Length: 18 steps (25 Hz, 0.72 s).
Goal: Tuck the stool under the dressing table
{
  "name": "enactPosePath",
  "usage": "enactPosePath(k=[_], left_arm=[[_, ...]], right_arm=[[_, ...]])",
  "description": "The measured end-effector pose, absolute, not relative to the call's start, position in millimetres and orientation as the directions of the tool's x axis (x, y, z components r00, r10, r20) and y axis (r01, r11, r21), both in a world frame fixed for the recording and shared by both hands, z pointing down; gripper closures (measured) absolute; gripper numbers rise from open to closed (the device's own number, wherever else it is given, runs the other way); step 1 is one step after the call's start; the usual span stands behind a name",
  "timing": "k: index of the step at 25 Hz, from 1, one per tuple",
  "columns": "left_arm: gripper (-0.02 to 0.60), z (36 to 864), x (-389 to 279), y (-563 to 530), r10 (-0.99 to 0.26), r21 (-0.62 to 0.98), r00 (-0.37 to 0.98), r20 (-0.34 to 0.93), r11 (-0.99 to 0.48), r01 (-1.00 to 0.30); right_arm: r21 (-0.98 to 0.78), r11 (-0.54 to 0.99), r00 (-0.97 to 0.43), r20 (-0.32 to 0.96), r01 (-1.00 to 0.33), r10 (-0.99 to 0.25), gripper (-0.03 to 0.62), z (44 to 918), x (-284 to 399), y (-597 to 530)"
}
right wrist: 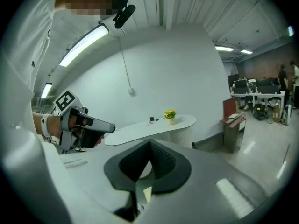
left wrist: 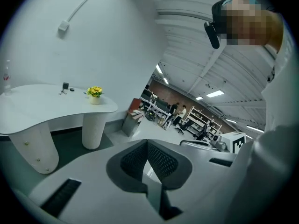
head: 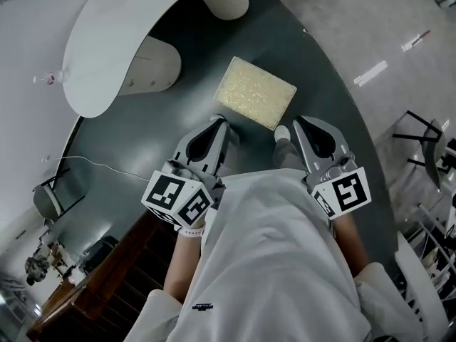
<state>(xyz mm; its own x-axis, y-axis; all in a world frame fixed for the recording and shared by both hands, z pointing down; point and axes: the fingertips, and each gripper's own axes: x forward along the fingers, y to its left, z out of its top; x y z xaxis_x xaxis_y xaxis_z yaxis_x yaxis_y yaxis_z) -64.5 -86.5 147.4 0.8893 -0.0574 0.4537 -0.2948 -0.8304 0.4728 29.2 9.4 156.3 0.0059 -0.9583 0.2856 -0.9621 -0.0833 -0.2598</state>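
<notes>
Stool [head: 255,92]: cream-topped, just ahead of both tongs. Left gripper [head: 219,123], right gripper [head: 299,123]: jaws together, empty. Risk: pushed off-centre, possibly skewed against dressing table [head: 107,41].

The head camera looks down from high up. Both gripper cameras sit low and face the same white table [left wrist: 46,106].

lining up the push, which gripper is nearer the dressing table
Left. The left gripper is on the dressing table's side of the stool, apart from the table; the right gripper is at the stool's other corner, farther from the table.
</notes>
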Motion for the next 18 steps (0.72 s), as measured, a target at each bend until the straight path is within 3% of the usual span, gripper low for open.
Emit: enactPosePath(k=[11, 18], left_arm=[[0.572, 223, -53, -133, 0.098, 0.462, 0.819, 0.565, -0.86, -0.216], [0.572, 301, -54, -127, 0.14, 0.383, 0.744, 0.653, -0.909, -0.166]], right_arm=[[-0.282, -0.292, 0.187, 0.347, -0.914, -0.919, 0.583, 205, 45, -13], [-0.292, -0.323, 0.205, 0.37, -0.9, -0.906, 0.583, 252, 45, -1]])
